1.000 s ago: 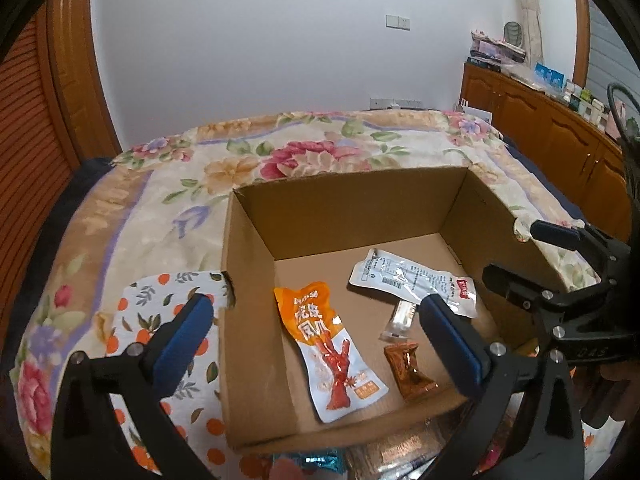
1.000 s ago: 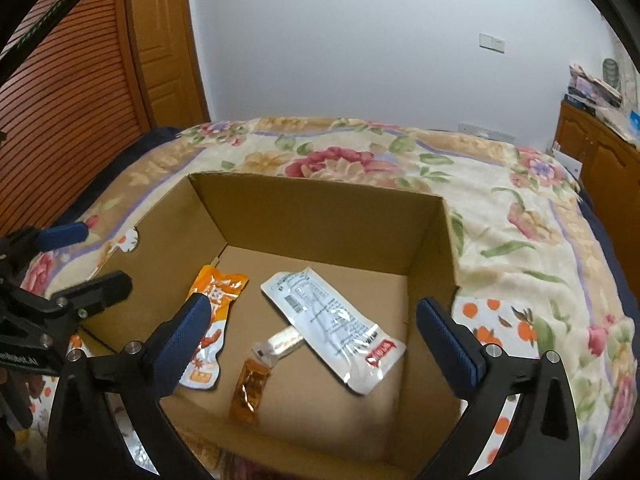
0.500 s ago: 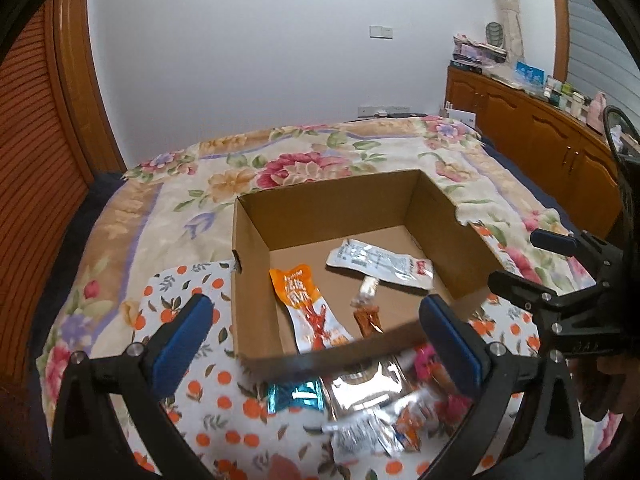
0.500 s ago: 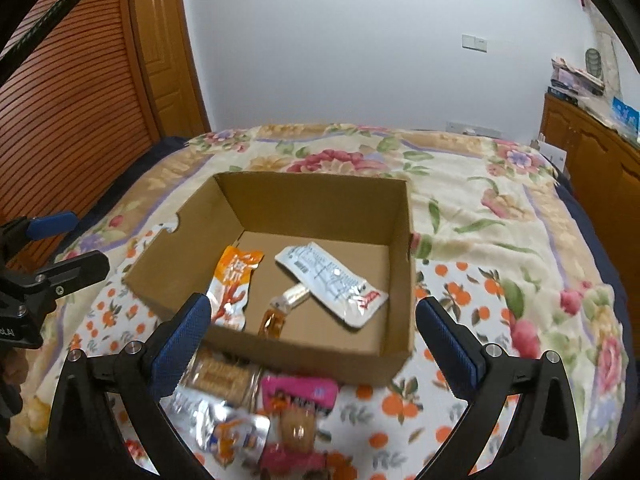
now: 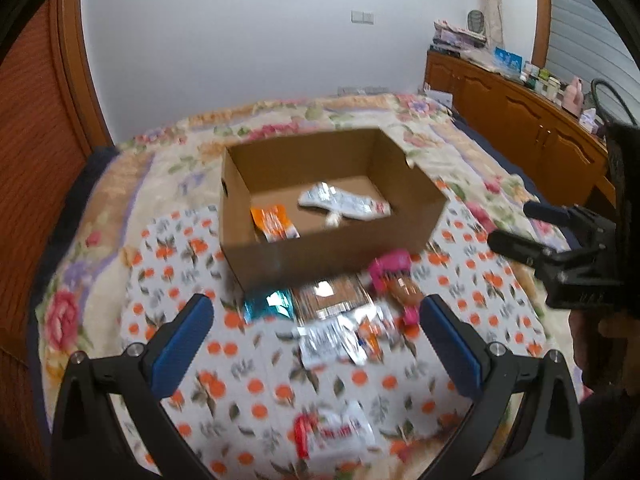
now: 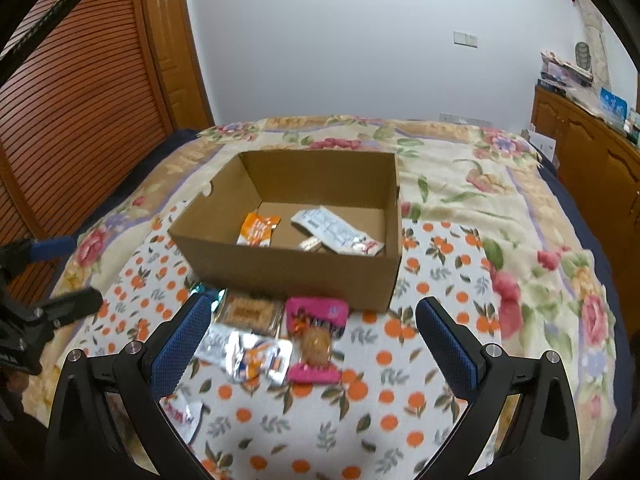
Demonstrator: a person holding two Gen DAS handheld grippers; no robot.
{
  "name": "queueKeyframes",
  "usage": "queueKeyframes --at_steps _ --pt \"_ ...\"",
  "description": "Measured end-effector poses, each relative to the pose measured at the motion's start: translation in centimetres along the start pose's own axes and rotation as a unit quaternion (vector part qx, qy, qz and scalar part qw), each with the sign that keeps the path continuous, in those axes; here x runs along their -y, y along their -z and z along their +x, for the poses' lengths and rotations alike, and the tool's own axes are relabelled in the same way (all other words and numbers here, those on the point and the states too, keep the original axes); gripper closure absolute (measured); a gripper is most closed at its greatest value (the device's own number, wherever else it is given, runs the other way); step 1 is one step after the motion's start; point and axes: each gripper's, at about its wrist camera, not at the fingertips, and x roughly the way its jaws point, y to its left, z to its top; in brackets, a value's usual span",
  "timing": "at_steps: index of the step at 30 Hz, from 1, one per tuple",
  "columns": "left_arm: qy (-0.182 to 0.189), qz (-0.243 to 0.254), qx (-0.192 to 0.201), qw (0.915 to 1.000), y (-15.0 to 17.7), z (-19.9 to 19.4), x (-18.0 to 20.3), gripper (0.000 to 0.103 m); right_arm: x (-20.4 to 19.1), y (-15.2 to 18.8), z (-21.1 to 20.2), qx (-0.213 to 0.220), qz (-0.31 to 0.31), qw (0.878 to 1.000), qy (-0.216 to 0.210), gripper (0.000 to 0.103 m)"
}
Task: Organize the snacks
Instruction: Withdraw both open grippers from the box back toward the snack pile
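An open cardboard box (image 5: pixel 320 256) (image 6: pixel 288 276) sits on the bed and holds an orange packet (image 5: pixel 274 222) (image 6: pixel 258 230) and a silvery white packet (image 5: pixel 344 202) (image 6: pixel 336 232). Loose snacks lie in front of it: a pink-wrapped cake (image 6: pixel 316 340) (image 5: pixel 394 280), a brown biscuit pack (image 6: pixel 250 312), a silver pouch (image 6: pixel 248 354) (image 5: pixel 336 338), a teal packet (image 5: pixel 268 304) and a red-and-white packet (image 5: pixel 332 434). My left gripper (image 5: pixel 316 336) and right gripper (image 6: pixel 314 340) both stand open and empty, held above these snacks and short of the box.
An orange-dotted cloth (image 6: pixel 400 408) covers the near part of a floral bedspread (image 6: pixel 500 184). A slatted wooden door (image 6: pixel 72 112) stands at the left, a wooden cabinet (image 5: pixel 520 120) with clutter on top at the right. The white wall is far behind.
Both grippers have drawn back from over the box and risen. The box now looks smaller and the loose snacks in front of it have come into view. Both stayed open.
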Motion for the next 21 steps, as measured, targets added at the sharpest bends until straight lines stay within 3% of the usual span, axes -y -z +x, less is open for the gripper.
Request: queueKeyframes --at_steps 4,10,15,21 --pt "0.020 -0.004 -0.027 0.9994 3.0 -0.1 0.3 0.001 -0.4 1.6 -1.2 -0.002 0.010 1.000 -0.002 0.000" --pt "0.032 0.029 -0.058 0.9974 6.2 0.5 1.1 0.006 -1.4 4.2 -2.1 -0.004 0.012 1.000 -0.003 0.000" --pt "0.033 0.053 -0.111 0.9918 8.7 3.5 1.5 0.010 -2.4 6.0 -1.8 -0.010 0.009 1.000 -0.008 0.000" --pt "0.036 0.049 -0.166 0.9843 10.8 7.2 1.0 0.010 -3.1 7.6 -0.8 -0.018 0.006 1.000 -0.014 0.000"
